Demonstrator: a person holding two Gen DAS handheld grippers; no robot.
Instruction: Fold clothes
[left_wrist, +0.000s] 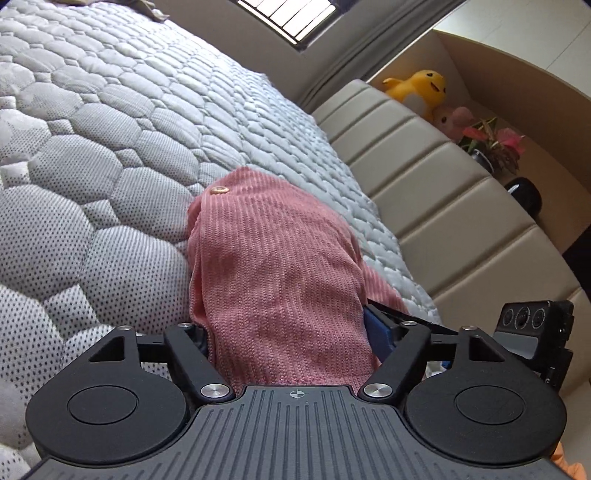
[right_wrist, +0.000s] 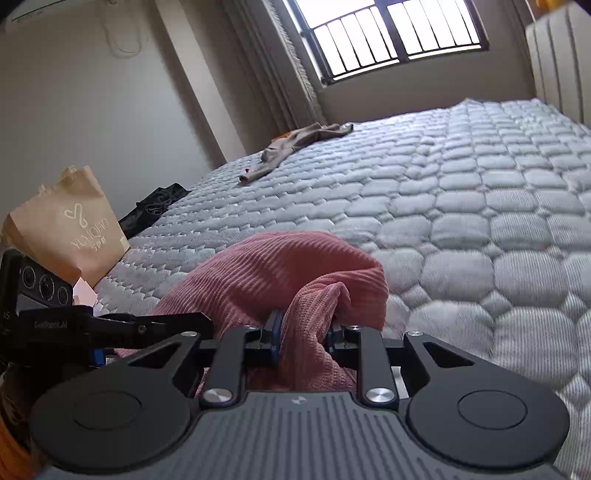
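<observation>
A pink ribbed knit garment (left_wrist: 273, 258) with a gold button (left_wrist: 218, 190) lies on the quilted grey mattress (left_wrist: 92, 155) and runs back over my left gripper (left_wrist: 286, 332). Its jaws stand wide apart, the cloth draped between and over them; a blue pad (left_wrist: 373, 332) shows on the right. In the right wrist view my right gripper (right_wrist: 304, 332) is shut on a bunched fold of the pink garment (right_wrist: 280, 269), held just above the mattress (right_wrist: 461, 206). The two grippers are close side by side: the right gripper's body (left_wrist: 528, 325) and the left gripper's body (right_wrist: 110, 326) show in each other's views.
A beige garment (right_wrist: 295, 144) lies far across the bed and a black one (right_wrist: 155, 206) at its left edge. A brown paper bag (right_wrist: 70, 229) stands beside the bed. The padded headboard (left_wrist: 424, 177) borders the mattress, with plush toys (left_wrist: 421, 92) and a plant (left_wrist: 495, 140) behind.
</observation>
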